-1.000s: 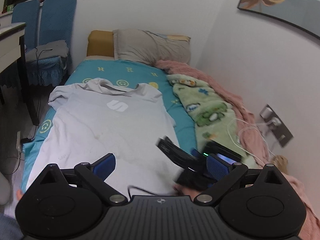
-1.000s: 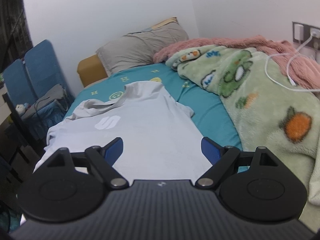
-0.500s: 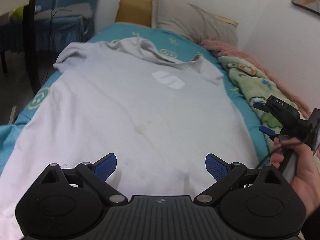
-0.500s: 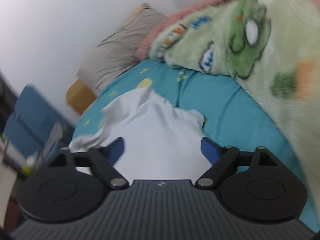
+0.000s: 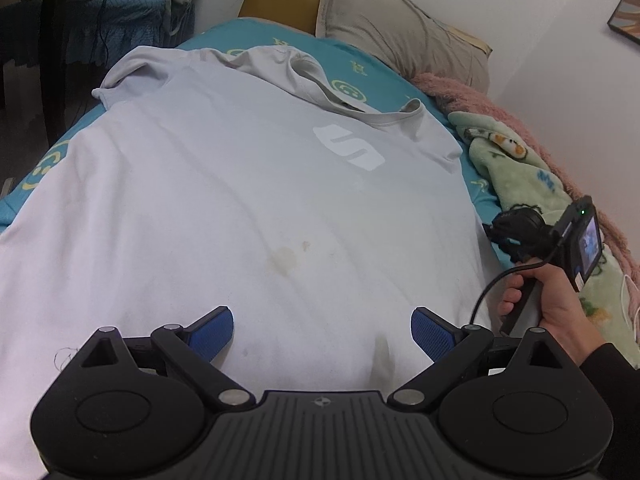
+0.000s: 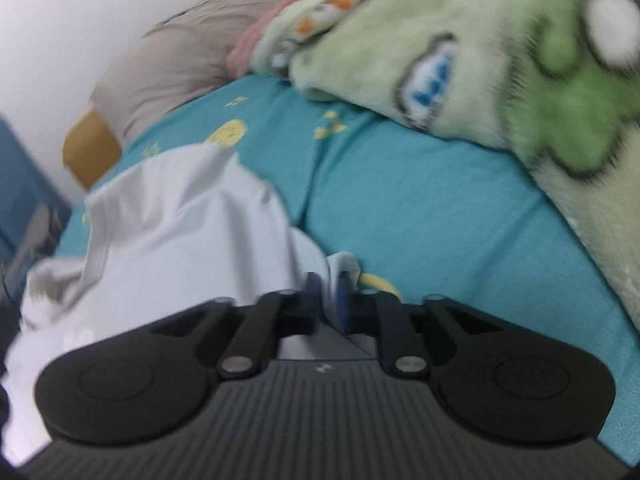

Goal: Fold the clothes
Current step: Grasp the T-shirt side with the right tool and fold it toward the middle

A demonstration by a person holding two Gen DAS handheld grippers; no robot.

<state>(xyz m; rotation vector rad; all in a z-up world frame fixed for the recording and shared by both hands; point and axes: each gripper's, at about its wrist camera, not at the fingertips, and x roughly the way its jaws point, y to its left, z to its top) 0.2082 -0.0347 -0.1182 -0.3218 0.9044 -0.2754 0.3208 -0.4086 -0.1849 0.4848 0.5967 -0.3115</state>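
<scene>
On the bed (image 5: 256, 30), over a teal sheet, a white T-shirt (image 5: 240, 208) lies spread flat with its collar toward the far pillow (image 5: 404, 44). The left hand-held gripper (image 5: 322, 330) hovers over the shirt's near hem, its blue-padded fingers spread wide and holding nothing. At the shirt's right edge, beside a green cartoon blanket (image 6: 520, 80), the right hand-held gripper (image 6: 329, 300) has its fingers pinched together on a fold of the white fabric, gripped by the person's right hand (image 5: 552, 312).
</scene>
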